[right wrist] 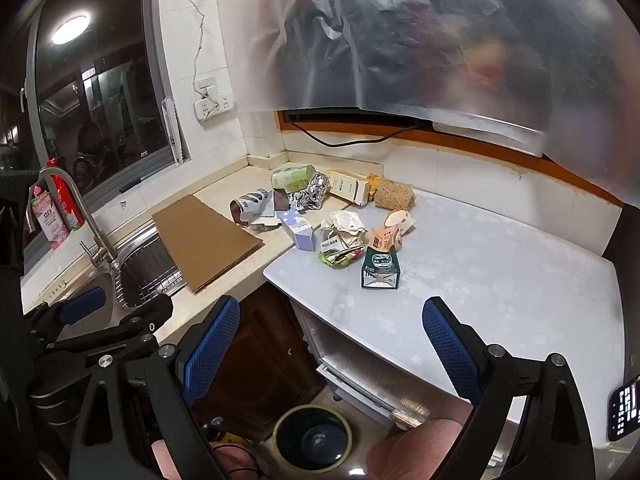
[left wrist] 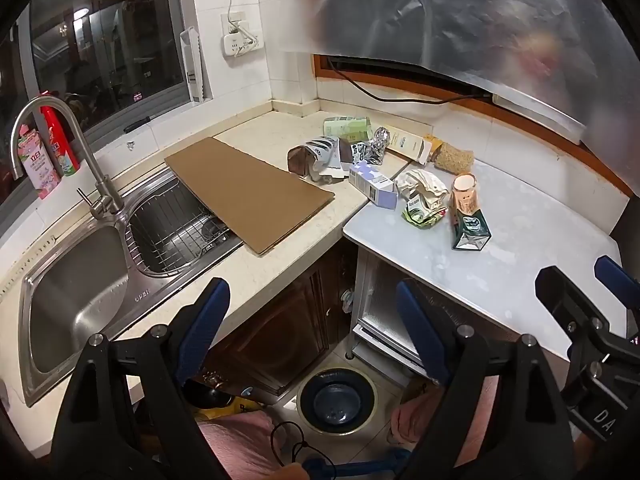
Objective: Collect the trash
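A pile of trash lies at the counter corner: a dark green carton (left wrist: pixel 471 231) (right wrist: pixel 380 268), an orange pouch (left wrist: pixel 464 196) (right wrist: pixel 386 238), crumpled paper (left wrist: pixel 424 188) (right wrist: pixel 346 226), a lilac box (left wrist: pixel 372 186) (right wrist: pixel 298 230), foil (left wrist: pixel 376 148) (right wrist: pixel 316 194), and a green can (left wrist: pixel 348 128) (right wrist: pixel 294 176). A trash bin (left wrist: pixel 338 400) (right wrist: pixel 312 438) lined with a dark bag stands on the floor below. My left gripper (left wrist: pixel 312 304) is open and empty, in front of the cabinet. My right gripper (right wrist: pixel 332 324) is open and empty over the white top's front edge, well short of the pile.
A flat cardboard sheet (left wrist: pixel 248 190) (right wrist: pixel 204 236) lies over the sink's drain rack. A steel sink (left wrist: pixel 76 296) and faucet (left wrist: pixel 60 148) are at left. A white tabletop (left wrist: pixel 520 248) (right wrist: pixel 500 272) holds part of the pile. A plastic sheet (left wrist: pixel 460 20) hangs above.
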`<action>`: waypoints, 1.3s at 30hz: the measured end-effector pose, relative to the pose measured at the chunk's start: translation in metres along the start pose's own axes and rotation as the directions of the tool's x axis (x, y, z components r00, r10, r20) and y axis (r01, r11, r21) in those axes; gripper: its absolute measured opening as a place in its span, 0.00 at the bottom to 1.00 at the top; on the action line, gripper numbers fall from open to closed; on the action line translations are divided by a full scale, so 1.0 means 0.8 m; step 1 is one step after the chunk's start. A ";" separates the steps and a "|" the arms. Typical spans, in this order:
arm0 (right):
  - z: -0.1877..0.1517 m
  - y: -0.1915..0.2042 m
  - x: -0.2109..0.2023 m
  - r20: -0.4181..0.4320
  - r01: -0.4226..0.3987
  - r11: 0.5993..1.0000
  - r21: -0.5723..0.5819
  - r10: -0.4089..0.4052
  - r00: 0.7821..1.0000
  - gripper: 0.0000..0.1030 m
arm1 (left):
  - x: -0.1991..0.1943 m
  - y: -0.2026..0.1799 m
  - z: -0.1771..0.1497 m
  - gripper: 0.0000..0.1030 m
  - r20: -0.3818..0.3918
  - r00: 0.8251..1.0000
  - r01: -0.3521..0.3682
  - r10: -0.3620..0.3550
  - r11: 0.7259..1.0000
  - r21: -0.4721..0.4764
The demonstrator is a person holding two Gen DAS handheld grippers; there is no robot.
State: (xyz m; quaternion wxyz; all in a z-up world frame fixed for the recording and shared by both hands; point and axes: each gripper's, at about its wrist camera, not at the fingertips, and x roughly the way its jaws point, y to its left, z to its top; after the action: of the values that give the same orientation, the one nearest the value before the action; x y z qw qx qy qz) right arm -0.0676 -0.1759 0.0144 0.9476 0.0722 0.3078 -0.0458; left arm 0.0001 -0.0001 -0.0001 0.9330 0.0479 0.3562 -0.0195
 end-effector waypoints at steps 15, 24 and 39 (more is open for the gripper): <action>0.000 0.003 -0.001 0.000 0.000 1.000 -0.001 0.000 1.000 0.91 | 0.000 0.000 0.000 0.81 0.001 1.000 0.001 -0.001 1.000 -0.001; 0.002 0.004 0.000 0.000 0.000 1.000 -0.002 0.000 1.000 0.91 | -0.001 0.000 0.000 0.81 0.002 1.000 0.004 -0.004 1.000 0.001; 0.007 0.014 0.000 0.004 -0.003 1.000 0.001 0.003 1.000 0.91 | 0.009 -0.011 0.008 0.81 0.007 1.000 0.001 -0.001 1.000 0.004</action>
State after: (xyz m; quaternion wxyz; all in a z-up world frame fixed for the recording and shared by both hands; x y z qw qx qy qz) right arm -0.0629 -0.1656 0.0197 0.9483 0.0731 0.3056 -0.0449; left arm 0.0094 -0.0097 -0.0009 0.9341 0.0495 0.3529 -0.0206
